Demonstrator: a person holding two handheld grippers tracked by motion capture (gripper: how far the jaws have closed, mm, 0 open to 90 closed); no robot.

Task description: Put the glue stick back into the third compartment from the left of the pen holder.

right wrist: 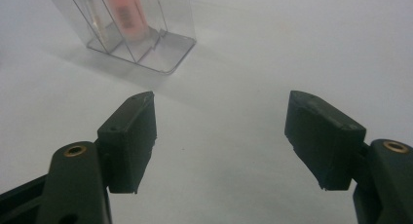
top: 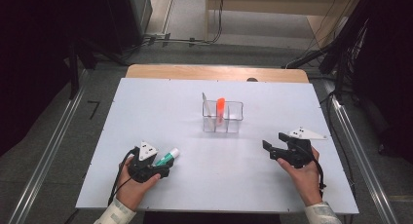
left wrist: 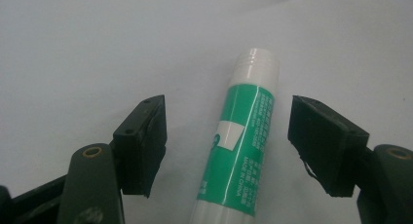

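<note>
Green-and-white cylindrical glue stick (left wrist: 242, 136) lying flat on white table (top: 195, 185), between spread jaws of left gripper (left wrist: 229, 146), untouched. Right gripper (right wrist: 221, 136) likewise released, holding nothing.

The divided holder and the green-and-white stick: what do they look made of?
The holder looks like clear rigid plastic, glossy: its walls show the orange item through them. The stick looks like smooth white plastic with a glossy green printed label, ridged at its neck; probably a glue stick.

White table (top: 146, 102): glue stick (top: 168, 158), clear organizer (top: 234, 122)
</note>
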